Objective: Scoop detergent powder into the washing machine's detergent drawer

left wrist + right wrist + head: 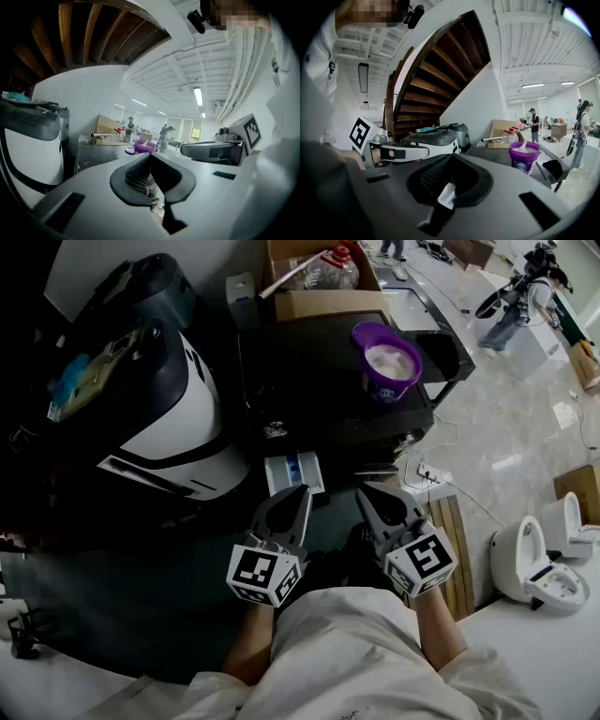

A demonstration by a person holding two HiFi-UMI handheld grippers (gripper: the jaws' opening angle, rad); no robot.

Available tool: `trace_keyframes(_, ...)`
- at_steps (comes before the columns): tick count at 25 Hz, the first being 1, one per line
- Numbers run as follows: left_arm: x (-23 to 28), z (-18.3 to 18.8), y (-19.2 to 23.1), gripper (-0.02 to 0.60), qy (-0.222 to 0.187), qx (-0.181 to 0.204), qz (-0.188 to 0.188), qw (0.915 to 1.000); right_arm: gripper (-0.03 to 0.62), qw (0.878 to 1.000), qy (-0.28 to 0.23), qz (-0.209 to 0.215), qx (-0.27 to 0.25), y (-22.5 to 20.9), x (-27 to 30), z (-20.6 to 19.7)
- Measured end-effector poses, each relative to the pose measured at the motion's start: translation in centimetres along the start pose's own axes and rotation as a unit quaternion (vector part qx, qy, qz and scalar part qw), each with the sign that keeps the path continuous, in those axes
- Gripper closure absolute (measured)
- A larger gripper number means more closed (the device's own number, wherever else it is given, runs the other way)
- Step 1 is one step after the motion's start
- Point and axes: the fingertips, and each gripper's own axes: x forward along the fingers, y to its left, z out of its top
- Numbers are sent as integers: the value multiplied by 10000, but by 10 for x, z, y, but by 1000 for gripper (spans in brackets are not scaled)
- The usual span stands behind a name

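Jutting detergent drawer (294,472) just beyond left gripper (298,491)

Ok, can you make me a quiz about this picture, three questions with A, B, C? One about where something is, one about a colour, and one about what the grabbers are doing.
1. Where does the detergent tub stand?
A on a chair
B on top of the black machine
C on a shelf

2. What colour is the tub?
A green
B yellow
C purple

3. How are the jaws of the left gripper and the right gripper?
A shut and empty
B wide open
C shut on a cup

Answers:
1 B, the tub sits on the machine's dark top.
2 C, its wall and rim are purple.
3 A, each pair of jaws meets with nothing between them.
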Motion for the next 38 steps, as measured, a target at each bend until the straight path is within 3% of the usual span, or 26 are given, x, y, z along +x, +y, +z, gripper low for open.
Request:
trace_keyframes(22, 6, -4, -3, 562, 105, 28, -220, 9997, 588, 9998, 140, -126, -80, 0, 0, -4)
trace_keyframes(35, 55, 9, -6, 561, 139, 170, -262, 9994, 585, 9999, 116, -80, -6, -48, 11, 0)
trace_keyframes(38, 72, 12, -7, 561, 165, 188, -266, 9993, 551, 9999, 110, -39, -7, -63, 16, 5)
